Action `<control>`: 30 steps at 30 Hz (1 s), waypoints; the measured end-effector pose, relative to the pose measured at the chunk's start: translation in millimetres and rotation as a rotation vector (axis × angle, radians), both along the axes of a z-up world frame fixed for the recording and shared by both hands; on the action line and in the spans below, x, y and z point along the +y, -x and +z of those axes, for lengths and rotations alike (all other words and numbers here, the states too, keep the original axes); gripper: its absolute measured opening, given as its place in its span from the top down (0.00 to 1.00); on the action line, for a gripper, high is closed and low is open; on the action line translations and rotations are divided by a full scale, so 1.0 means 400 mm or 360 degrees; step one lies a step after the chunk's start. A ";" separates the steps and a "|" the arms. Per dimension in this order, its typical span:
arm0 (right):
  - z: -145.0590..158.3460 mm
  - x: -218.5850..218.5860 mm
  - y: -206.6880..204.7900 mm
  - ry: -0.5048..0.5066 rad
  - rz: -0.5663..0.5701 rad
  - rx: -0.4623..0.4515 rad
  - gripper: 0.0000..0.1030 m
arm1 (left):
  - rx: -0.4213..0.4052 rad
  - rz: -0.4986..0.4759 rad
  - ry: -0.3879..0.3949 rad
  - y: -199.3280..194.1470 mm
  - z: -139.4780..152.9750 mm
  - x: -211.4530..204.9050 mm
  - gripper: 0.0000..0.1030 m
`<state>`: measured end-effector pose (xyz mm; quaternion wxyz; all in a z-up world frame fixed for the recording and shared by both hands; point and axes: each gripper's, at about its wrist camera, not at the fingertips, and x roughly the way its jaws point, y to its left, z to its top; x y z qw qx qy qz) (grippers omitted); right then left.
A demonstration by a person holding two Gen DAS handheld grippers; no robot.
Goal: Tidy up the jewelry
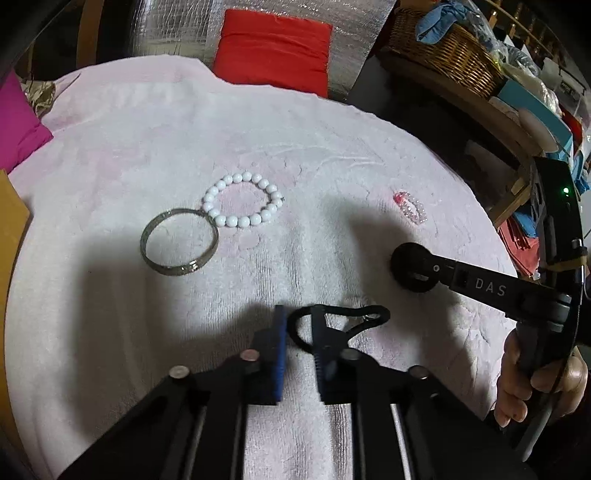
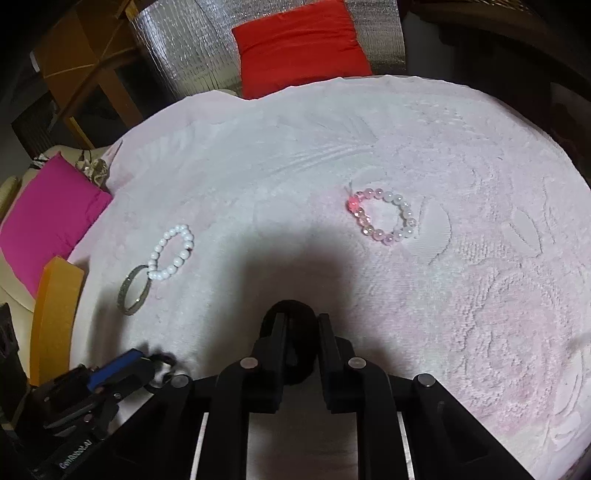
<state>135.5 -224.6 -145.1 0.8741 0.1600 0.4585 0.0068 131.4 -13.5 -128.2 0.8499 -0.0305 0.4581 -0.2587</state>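
A: Right, left gripper (image 1: 299, 325) first. Jaws parted, a black cord loop (image 1: 347, 317) hooked over the right finger, lying on the pink towel (image 1: 110, 147).

B: Noted. Right gripper (image 2: 301, 332)?

A: Fingers narrowly apart around a black round object (image 2: 291, 314), apparently pinching it; what it is, cannot tell. Landmark: white bead bracelet (image 1: 242, 199).

B: Relative to that?

A: Grey bangle (image 1: 179, 242) touching its near-left edge. Pink bead bracelet (image 1: 410, 206) well apart to its right. Both grippers nearer the camera than it.

B: Surroundings?

A: Red cushion (image 1: 273, 48) beyond the bracelet against silver foil sheeting (image 1: 177, 26). Magenta cushion (image 1: 18, 129) far left. Wicker basket (image 1: 443, 51) far right.
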 end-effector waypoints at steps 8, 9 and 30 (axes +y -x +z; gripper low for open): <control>0.025 0.009 0.007 -0.0065 0.0011 -0.0093 0.84 | -0.0091 0.0010 0.0058 0.003 0.040 0.032 0.93; 0.028 0.007 0.008 -0.0077 0.0009 -0.0103 0.84 | -0.0095 0.0022 0.0070 0.002 0.045 0.041 0.93; 0.038 -0.090 0.024 -0.0377 -0.0067 -0.0070 0.82 | -0.0059 -0.0072 0.0140 0.013 0.045 0.033 0.40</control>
